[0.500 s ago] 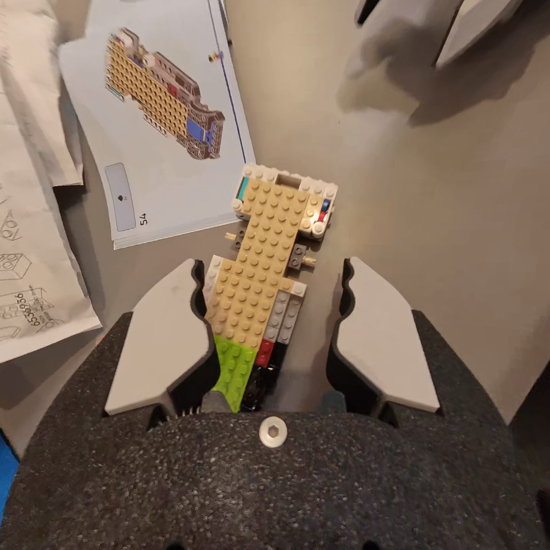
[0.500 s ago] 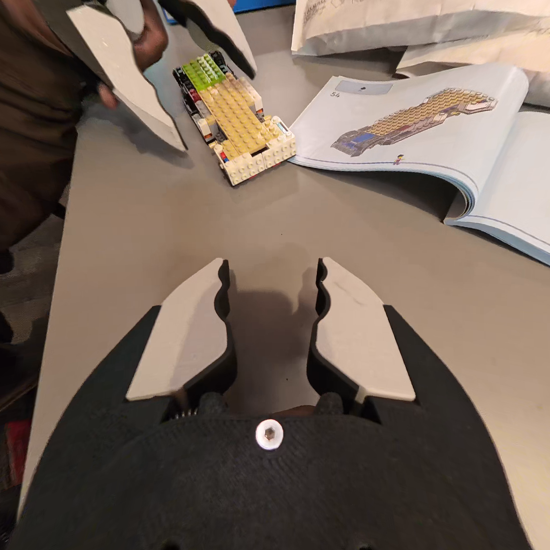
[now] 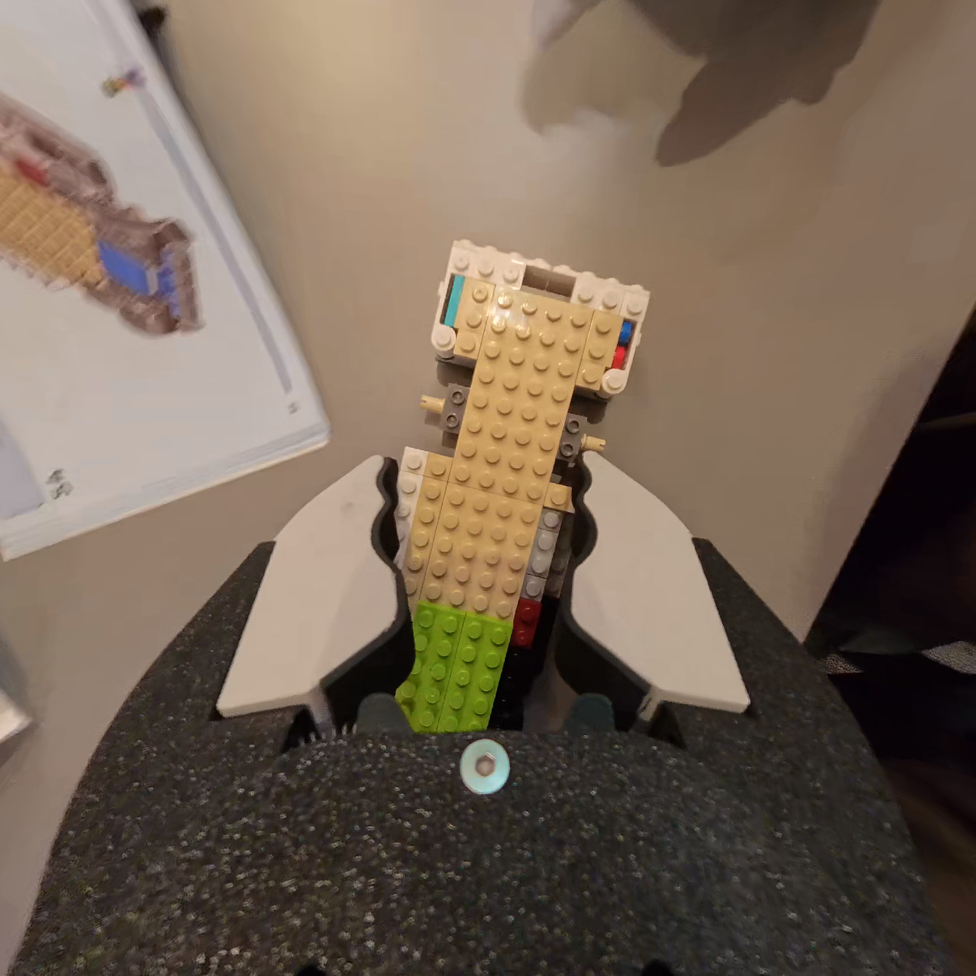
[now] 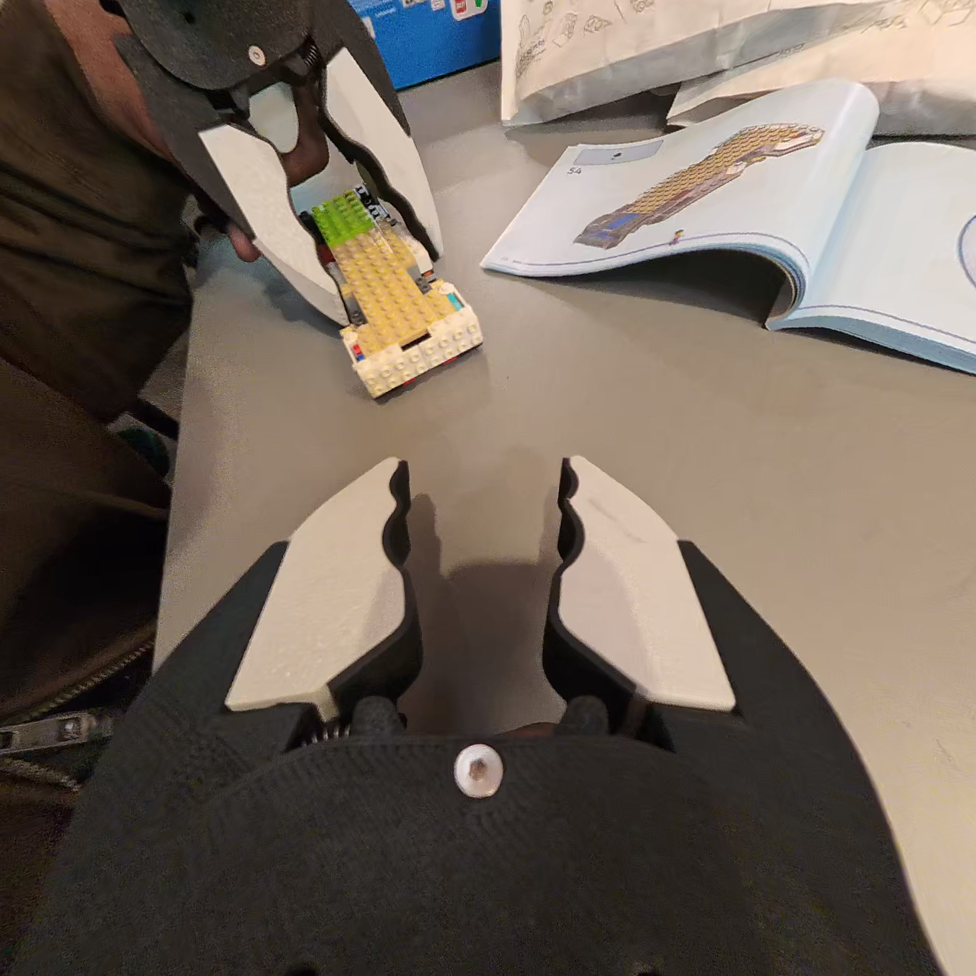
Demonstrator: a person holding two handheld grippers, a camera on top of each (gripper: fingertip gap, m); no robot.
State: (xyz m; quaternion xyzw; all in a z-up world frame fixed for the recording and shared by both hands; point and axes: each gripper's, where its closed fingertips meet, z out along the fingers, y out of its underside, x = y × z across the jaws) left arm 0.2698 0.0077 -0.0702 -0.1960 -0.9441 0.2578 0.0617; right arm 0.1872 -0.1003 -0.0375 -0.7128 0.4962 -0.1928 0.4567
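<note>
I'm clamping my left gripper (image 3: 483, 470) on the rigid, light tan-and-green plastic brick model (image 3: 507, 475) at its narrow middle; at six o'clock my right gripper (image 4: 483, 470) is hanging open, holding nothing.

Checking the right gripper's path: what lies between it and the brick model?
Only bare grey table between right gripper and brick model, per the right wrist view.

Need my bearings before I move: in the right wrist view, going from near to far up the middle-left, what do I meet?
Right gripper, open over bare grey table → brick model → left gripper closed around the model's sides → blue box.
</note>
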